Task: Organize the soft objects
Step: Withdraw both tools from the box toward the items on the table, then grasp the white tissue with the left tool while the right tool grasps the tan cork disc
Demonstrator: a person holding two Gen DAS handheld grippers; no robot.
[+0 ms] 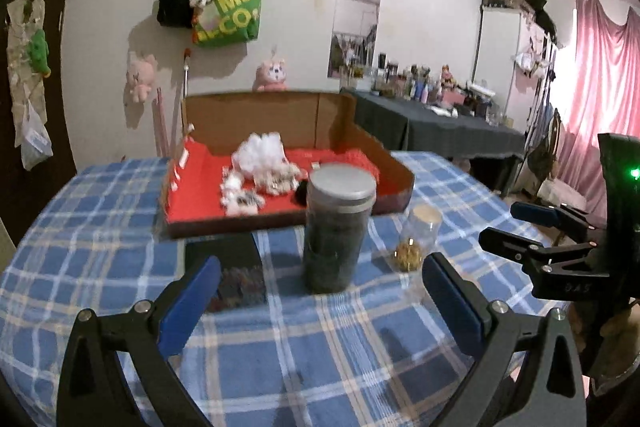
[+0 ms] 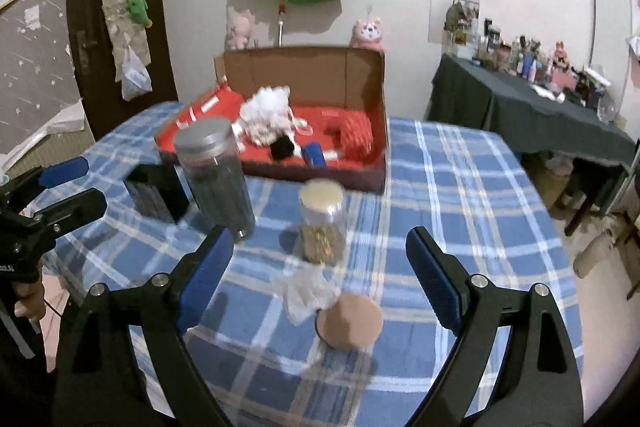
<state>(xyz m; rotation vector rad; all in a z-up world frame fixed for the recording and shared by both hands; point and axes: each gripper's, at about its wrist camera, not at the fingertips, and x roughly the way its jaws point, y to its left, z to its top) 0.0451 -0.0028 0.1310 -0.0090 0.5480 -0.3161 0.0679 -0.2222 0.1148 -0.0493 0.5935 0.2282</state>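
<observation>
A cardboard box [image 1: 394, 147] lined in red stands on the far part of the table. In it lie white fluffy wads [image 1: 260, 153], a black pom-pom [image 2: 281, 148], a red knitted piece [image 2: 356, 131] and a blue roll [image 2: 313, 154]. My left gripper [image 1: 320, 267] is open and empty, just short of a tall dark jar [image 1: 336, 227] with a grey lid. My right gripper [image 2: 320, 239] is open wide; a cork-lidded jar [image 2: 349, 323] and crumpled clear film [image 2: 304, 291] show between its fingers, untouched. Each gripper also shows at the other view's edge, right gripper [image 1: 516, 227], left gripper [image 2: 80, 183].
A small clear jar [image 2: 322, 219] with gold bits stands right of the tall dark jar [image 2: 218, 175]. A black box [image 1: 236, 275] sits left of it. The blue checked tablecloth [image 1: 100, 227] covers the table. A dark cluttered side table [image 2: 520, 107] stands to the right.
</observation>
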